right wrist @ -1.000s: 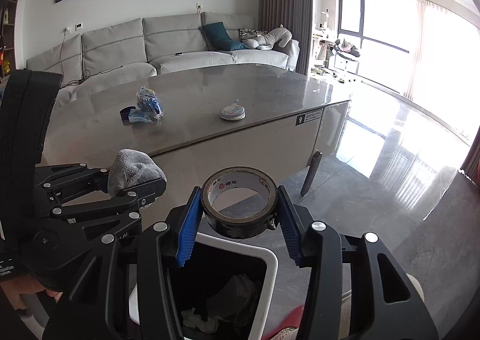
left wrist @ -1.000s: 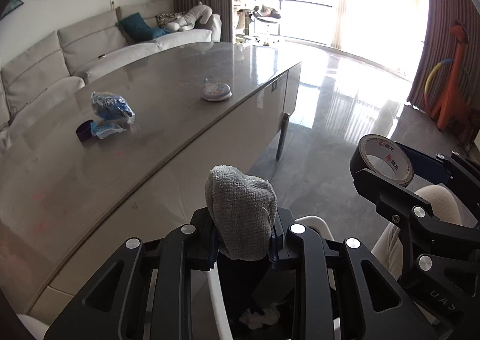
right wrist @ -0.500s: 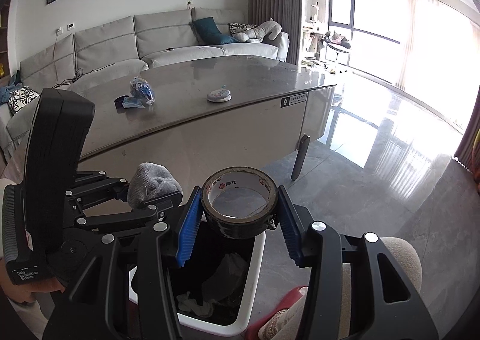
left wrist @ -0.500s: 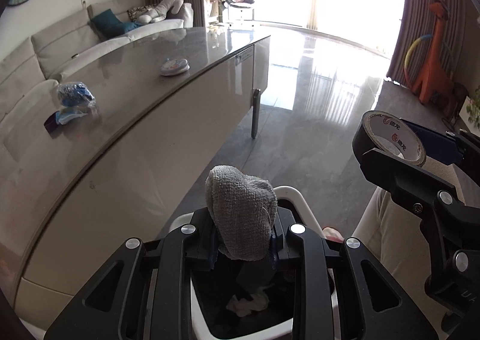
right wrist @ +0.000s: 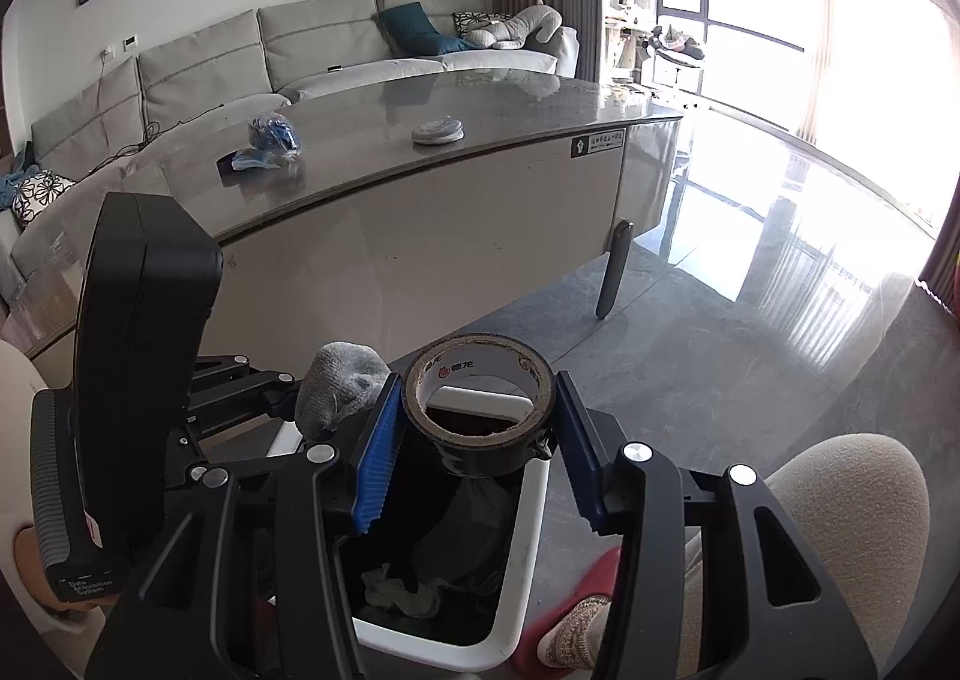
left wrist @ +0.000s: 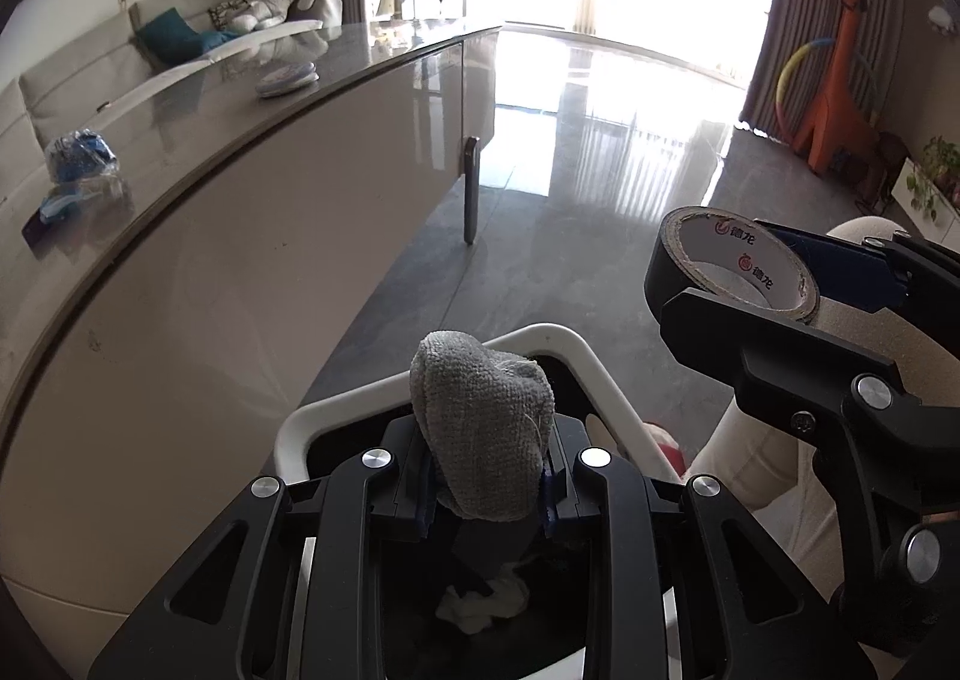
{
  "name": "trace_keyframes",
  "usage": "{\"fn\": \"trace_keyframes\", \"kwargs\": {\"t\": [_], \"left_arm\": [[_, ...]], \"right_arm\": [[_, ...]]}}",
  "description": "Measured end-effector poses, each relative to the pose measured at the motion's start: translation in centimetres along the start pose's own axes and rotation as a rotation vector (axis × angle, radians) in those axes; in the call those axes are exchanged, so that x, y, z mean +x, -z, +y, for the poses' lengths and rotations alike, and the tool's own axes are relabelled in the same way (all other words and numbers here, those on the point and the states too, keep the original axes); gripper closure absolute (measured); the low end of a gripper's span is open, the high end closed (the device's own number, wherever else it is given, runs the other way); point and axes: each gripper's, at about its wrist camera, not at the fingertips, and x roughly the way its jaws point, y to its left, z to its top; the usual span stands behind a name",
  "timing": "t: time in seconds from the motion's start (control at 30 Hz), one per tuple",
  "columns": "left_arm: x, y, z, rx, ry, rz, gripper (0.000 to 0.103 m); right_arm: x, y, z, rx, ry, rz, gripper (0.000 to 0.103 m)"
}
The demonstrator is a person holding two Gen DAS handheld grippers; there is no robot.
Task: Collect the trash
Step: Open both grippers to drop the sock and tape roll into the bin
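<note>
My left gripper (left wrist: 487,491) is shut on a balled grey cloth (left wrist: 480,428) and holds it over the white-rimmed trash bin (left wrist: 564,344). My right gripper (right wrist: 477,434) is shut on a black tape roll (right wrist: 480,410), also above the bin (right wrist: 528,506). The tape roll shows in the left wrist view (left wrist: 729,266) and the cloth in the right wrist view (right wrist: 339,389). White crumpled paper (left wrist: 483,602) lies in the bin. On the grey table (right wrist: 372,140) lie a blue plastic bag (right wrist: 270,137) and a round white object (right wrist: 438,131).
The table's side panel (left wrist: 240,272) rises just left of the bin, with a dark leg (right wrist: 612,272). The person's knee (right wrist: 840,500) and red slipper (right wrist: 576,608) are right of the bin. An orange giraffe toy (left wrist: 840,74) stands far right. A sofa (right wrist: 300,56) lies behind the table.
Both grippers have dropped lower and come over the bin, each keeping its hold. The tabletop now sits higher in view and more of the bin's inside shows.
</note>
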Motion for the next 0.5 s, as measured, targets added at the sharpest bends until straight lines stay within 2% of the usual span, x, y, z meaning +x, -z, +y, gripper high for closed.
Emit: {"fn": "trace_keyframes", "kwargs": {"t": [0.23, 0.27, 0.3, 0.33, 0.37, 0.4, 0.43, 0.5], "left_arm": [[2.6, 0.4, 1.0, -0.017, 0.025, 0.061, 0.077], [3.1, 0.4, 1.1, -0.024, 0.031, 0.079, 0.073], [3.8, 0.6, 1.2, -0.029, 0.043, 0.111, 0.066], [4.6, 0.7, 1.2, -0.033, 0.029, 0.151, 0.032], [5.2, 0.8, 1.2, -0.035, -0.024, 0.180, 0.006], [5.7, 0.9, 1.0, -0.025, -0.078, 0.192, 0.005], [6.2, 0.9, 0.8, -0.004, -0.095, 0.217, 0.005], [6.6, 1.0, 0.9, -0.008, -0.084, 0.243, 0.005]], "right_arm": [[1.7, 0.3, -0.5, 0.021, 0.007, 0.056, 0.053], [1.8, 0.4, -0.6, 0.023, 0.010, 0.061, 0.053], [2.1, 0.3, -0.6, 0.026, 0.013, 0.072, 0.053], [2.3, 0.3, -0.6, 0.029, 0.015, 0.085, 0.053], [2.6, 0.2, -0.5, 0.032, 0.018, 0.094, 0.053], [2.9, 0.4, -0.6, 0.035, 0.020, 0.099, 0.053], [3.0, 0.4, -0.6, 0.036, 0.020, 0.105, 0.053], [3.1, 0.5, -0.8, 0.046, 0.021, 0.113, 0.053]]}}
